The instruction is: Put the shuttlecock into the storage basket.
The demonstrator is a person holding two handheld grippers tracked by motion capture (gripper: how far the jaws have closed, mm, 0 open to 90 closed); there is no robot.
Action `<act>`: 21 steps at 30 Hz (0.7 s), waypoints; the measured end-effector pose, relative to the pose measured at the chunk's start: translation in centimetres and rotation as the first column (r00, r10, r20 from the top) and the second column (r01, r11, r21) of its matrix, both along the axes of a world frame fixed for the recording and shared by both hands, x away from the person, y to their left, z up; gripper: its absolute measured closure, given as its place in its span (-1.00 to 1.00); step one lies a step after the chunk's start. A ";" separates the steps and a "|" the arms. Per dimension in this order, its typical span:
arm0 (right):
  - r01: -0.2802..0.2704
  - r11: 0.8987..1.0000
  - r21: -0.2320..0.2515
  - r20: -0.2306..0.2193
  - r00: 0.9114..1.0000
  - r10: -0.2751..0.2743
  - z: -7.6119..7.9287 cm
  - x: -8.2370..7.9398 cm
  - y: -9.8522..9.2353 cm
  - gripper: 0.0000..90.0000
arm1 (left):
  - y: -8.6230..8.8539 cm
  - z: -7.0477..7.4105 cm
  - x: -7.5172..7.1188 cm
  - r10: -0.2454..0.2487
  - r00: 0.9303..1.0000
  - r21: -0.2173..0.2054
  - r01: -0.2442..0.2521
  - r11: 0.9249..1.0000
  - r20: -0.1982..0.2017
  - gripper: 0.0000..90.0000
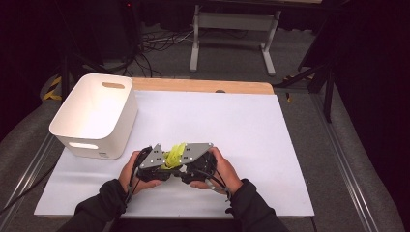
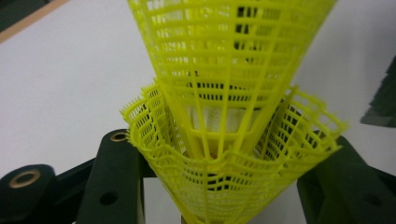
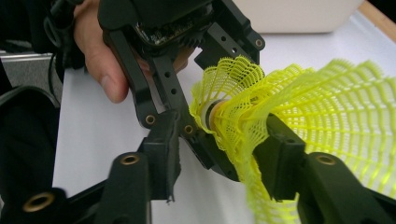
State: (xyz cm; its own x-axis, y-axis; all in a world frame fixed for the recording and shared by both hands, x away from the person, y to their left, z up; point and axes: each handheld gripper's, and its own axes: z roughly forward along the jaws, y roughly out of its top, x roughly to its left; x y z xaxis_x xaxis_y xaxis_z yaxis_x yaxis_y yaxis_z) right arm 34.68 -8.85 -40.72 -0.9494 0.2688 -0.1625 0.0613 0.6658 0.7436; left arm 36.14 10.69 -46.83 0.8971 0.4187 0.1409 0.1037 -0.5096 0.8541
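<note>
Behind the nested shuttlecocks, right gripper view reveals a hand.

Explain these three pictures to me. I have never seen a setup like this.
A person sits at a table and works two hand-held tools, the left gripper and the right gripper, each with two black fingers. The high view looks down from above. The two gripper views come from cameras that ride on the tools and look along their fingers. On the white table sheet stands a white bin. The left fingers squeeze the skirt of a yellow plastic shuttlecock. A second shuttlecock sits nose-first inside it. The right fingers stand open around the second one's skirt.
</note>
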 end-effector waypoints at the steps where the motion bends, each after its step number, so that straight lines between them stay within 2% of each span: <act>1: -0.003 1.000 0.008 0.000 1.000 0.003 0.1 -0.1 0.0 0.13 | 0.0 0.0 0.0 -0.001 1.000 -0.005 0.001 1.000 0.000 0.11; 4: -0.005 1.000 0.008 0.013 1.000 0.005 0.5 -0.3 -0.1 -0.03 | 0.2 0.1 0.0 0.001 1.000 -0.023 0.000 1.000 0.008 0.12; 7: 0.016 1.000 0.008 0.037 0.999 -0.017 1.1 -0.6 -0.4 -0.18 | 0.4 0.2 -0.1 0.005 1.000 -0.028 -0.004 1.000 0.018 0.12; 10: -0.001 0.999 0.038 0.030 1.000 0.000 1.6 -0.8 -0.7 -0.18 | 0.4 0.2 -0.2 0.004 1.000 -0.035 -0.003 0.999 0.028 0.13; 13: 0.020 1.000 0.009 0.059 0.998 -0.021 1.8 -0.9 -0.8 -0.23 | 0.6 0.3 -0.2 0.004 1.000 -0.044 -0.003 0.999 0.029 0.13; 18: 0.034 0.999 0.036 0.054 0.998 -0.036 2.3 -1.0 -1.2 -0.30 | 0.6 0.3 -0.2 0.010 0.999 -0.046 -0.008 0.999 0.036 0.13; 21: 0.051 0.998 0.042 0.081 0.995 -0.055 2.6 -1.3 -1.3 -0.43 | 0.8 0.4 -0.2 0.016 0.999 -0.059 -0.014 0.998 0.038 0.14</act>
